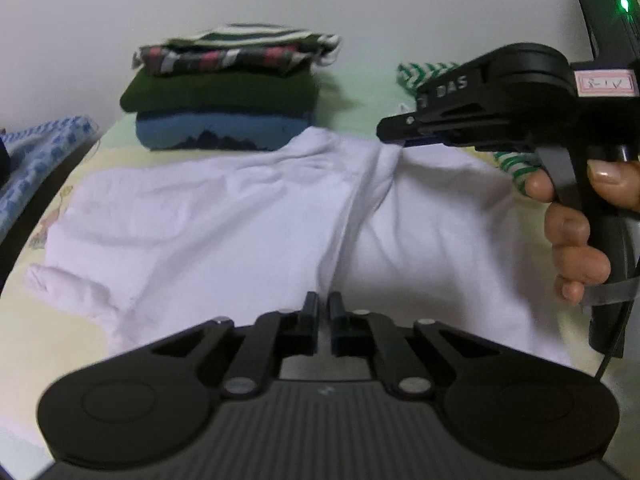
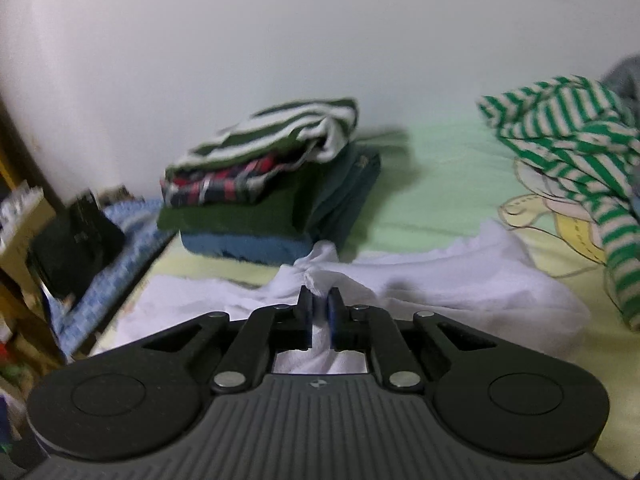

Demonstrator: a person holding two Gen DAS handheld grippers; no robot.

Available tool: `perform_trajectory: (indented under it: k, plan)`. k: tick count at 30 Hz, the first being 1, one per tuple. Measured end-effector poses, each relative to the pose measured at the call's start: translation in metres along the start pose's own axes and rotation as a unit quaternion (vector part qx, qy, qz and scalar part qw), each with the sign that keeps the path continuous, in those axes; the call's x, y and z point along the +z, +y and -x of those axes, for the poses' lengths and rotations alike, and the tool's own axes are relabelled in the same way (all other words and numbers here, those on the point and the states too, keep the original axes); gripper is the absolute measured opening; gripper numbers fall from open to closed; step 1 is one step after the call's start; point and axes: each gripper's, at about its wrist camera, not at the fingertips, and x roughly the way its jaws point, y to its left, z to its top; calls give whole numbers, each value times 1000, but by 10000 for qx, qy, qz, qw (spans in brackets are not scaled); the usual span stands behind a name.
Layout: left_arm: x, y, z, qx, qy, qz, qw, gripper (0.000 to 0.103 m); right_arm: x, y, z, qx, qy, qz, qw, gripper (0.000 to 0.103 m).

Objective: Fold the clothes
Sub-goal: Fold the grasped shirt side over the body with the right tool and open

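Bed point(image 1: 460, 100) w/ pale green-yellow sheet against a plain wall; folded stack point(image 1: 220, 96) ahead. White shirt point(image 1: 240, 220) lies spread right under my tools. My left gripper point(image 1: 324, 312) is pinched closed, prob. on the shirt's near fold; my right gripper point(image 2: 320, 308) clamps its far edge.

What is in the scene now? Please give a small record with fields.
surface: bed with pale green and yellow printed sheet
garment in work: white cotton shirt, spread flat
left gripper: shut at near edge of shirt
right gripper: shut on far edge of shirt
folded pile: blue, dark green, plaid, striped
unfolded: green-and-white striped garment
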Motion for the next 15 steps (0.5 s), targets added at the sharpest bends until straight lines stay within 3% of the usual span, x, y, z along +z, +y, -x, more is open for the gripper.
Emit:
perform_trajectory:
  k: [4,8,15]
  plan:
    - [-2,-25,14,-371,-39,-66,9993,2,1,-26,26,91,-184,-471,9987,8]
    - [-6,-62,22,-803,25,-296,9963,2,-5,-55,43,-110,-202,-653,9976,8]
    - [-17,-115,0,-1164,466,-611,9902,2,-18,-93,55,-500,-182,-909,9944,8]
